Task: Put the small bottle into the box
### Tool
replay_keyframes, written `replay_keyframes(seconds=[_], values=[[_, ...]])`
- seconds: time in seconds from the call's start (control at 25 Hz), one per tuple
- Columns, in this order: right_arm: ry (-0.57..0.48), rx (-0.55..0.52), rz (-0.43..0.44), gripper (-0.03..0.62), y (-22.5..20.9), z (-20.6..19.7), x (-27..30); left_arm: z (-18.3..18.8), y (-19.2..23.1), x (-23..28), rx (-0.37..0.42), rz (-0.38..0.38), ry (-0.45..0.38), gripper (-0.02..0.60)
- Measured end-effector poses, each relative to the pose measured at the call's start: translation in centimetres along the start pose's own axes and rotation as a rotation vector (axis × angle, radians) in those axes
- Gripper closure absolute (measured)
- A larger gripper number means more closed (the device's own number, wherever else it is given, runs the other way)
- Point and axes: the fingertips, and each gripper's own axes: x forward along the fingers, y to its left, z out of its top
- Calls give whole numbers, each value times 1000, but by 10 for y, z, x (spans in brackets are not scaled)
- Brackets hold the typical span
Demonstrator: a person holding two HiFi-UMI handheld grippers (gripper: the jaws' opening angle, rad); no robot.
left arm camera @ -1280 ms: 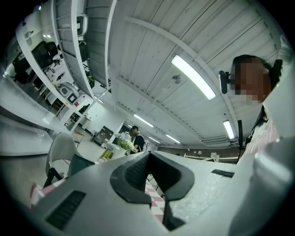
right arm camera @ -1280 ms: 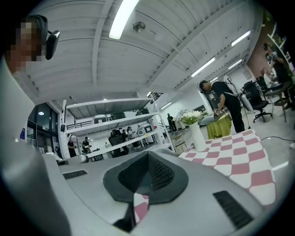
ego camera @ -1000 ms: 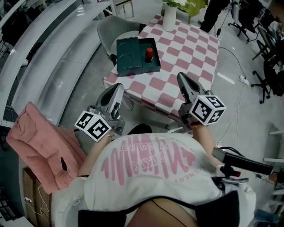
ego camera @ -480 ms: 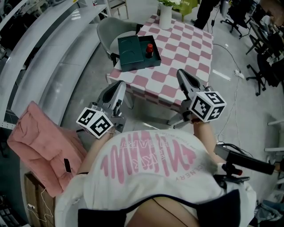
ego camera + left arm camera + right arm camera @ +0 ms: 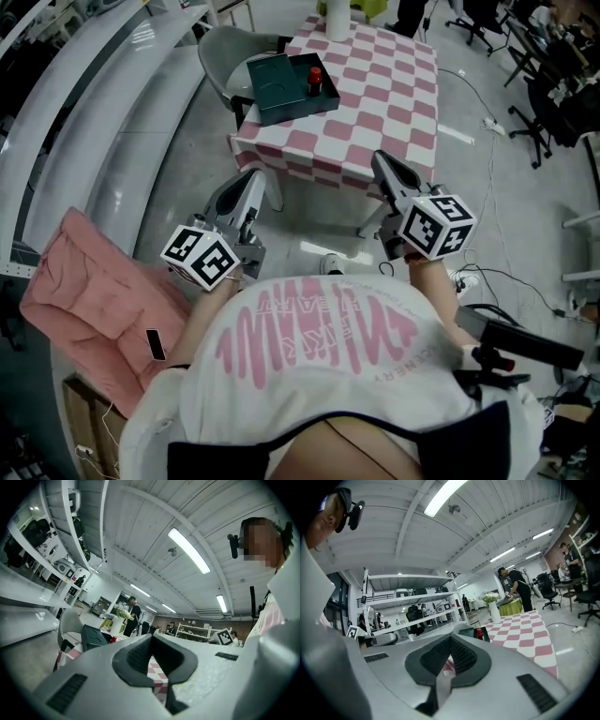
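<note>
Upright small bottle (image 5: 315, 81) in box (image 5: 274, 90) on checkered surface (image 5: 394, 94), left hand-held gripper (image 5: 251, 180) and right hand-held gripper (image 5: 383, 161) both pressed together, empty

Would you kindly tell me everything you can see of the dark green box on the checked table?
The dark green box lies open near the left edge of the pink-and-white checked table, close to a grey chair. It looks matt, perhaps card. Its lid half lies flat on the left. The darker right half holds a small red bottle with a black cap, standing upright.
</note>
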Motion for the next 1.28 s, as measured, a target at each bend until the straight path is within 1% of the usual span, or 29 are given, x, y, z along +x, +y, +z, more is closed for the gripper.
replay_keyframes(seconds=[0.28,0.48,0.64,0.88,1.08,1.28], values=[[34,7,-43,588,22,-33,-26,-17,-8,-34,-10,-9,19,574],[67,13,-65,588,27,-48,-37,-28,-14,-46,-28,-12,45,574],[89,14,-74,588,28,-59,-41,-36,-12,-57,-39,2,46,574],[126,7,-72,588,30,-69,-39,-47,-8,-62,-73,17,54,574],[143,17,-61,588,28,-76,-35,-51,-6,-63,-80,33,63,574],[149,35,-68,588,21,-83,-37,-53,-5,-65,-76,50,68,574]])
